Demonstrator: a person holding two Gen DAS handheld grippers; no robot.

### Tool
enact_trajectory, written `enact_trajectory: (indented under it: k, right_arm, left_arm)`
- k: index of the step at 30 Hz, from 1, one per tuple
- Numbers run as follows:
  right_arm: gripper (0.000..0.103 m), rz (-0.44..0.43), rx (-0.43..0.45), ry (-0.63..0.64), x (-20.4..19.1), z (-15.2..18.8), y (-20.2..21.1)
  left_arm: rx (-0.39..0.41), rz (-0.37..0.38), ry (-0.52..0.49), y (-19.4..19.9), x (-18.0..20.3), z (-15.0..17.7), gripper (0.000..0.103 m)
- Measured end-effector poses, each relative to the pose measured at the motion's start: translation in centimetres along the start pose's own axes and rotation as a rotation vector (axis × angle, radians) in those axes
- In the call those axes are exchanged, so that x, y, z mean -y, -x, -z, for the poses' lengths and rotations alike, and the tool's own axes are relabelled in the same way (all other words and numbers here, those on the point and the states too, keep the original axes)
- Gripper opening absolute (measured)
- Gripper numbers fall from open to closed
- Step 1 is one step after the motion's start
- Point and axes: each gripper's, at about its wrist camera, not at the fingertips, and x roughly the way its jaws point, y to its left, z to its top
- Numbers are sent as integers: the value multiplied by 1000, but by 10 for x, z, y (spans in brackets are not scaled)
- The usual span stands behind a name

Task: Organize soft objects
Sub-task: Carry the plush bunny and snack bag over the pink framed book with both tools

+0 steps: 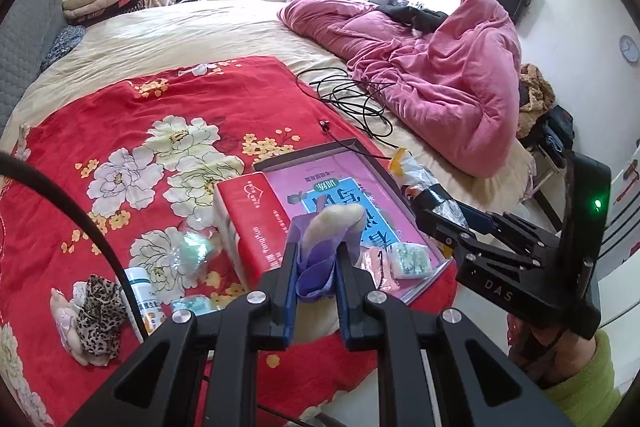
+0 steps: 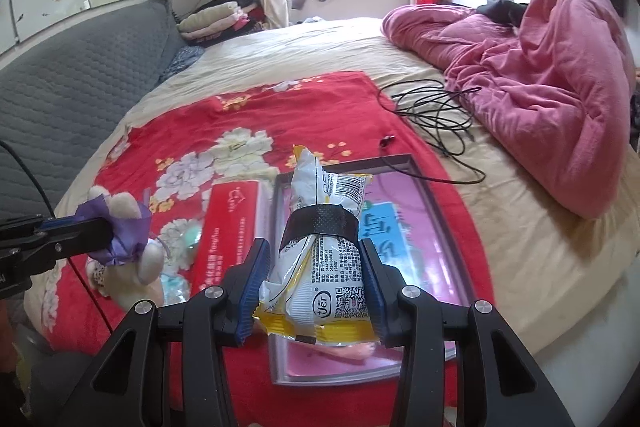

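Observation:
My left gripper (image 1: 317,267) is shut on a small cream plush toy in purple cloth (image 1: 320,247), held above the red floral blanket (image 1: 140,131). In the right wrist view the same plush toy (image 2: 128,231) hangs at the left in the left gripper (image 2: 106,233). My right gripper (image 2: 314,291) is shut on a white and yellow snack packet (image 2: 320,267) wrapped with black tape, above the shallow pink-lined box (image 2: 424,195). The right gripper (image 1: 436,211) shows at the right in the left wrist view. A red tissue pack (image 1: 248,215) lies beside the box.
A leopard-print cloth and pale plush (image 1: 96,315), a white bottle (image 1: 144,295) and green wrapped packets (image 1: 192,251) lie on the blanket. Small packets (image 1: 408,259) rest in the box. A black cable (image 2: 436,115) and a pink duvet (image 2: 552,75) lie beyond.

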Motion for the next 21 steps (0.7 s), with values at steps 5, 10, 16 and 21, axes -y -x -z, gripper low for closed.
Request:
enact_trajectory:
  k: [5, 10, 16, 21]
  right_arm:
    - [46, 15, -1, -26, 16, 3, 0]
    - [46, 27, -2, -43, 31, 4, 0]
    - [46, 57, -15, -57, 54, 8, -4]
    - [46, 73, -31, -85, 74, 15, -10]
  left_arm:
    - [-3, -2, -21, -11, 16, -5, 17]
    - [-34, 4, -46, -30, 32, -5, 17]
    - [-77, 29, -79, -59, 51, -1, 17]
    - [-77, 9, -107, -84, 64, 0, 17]
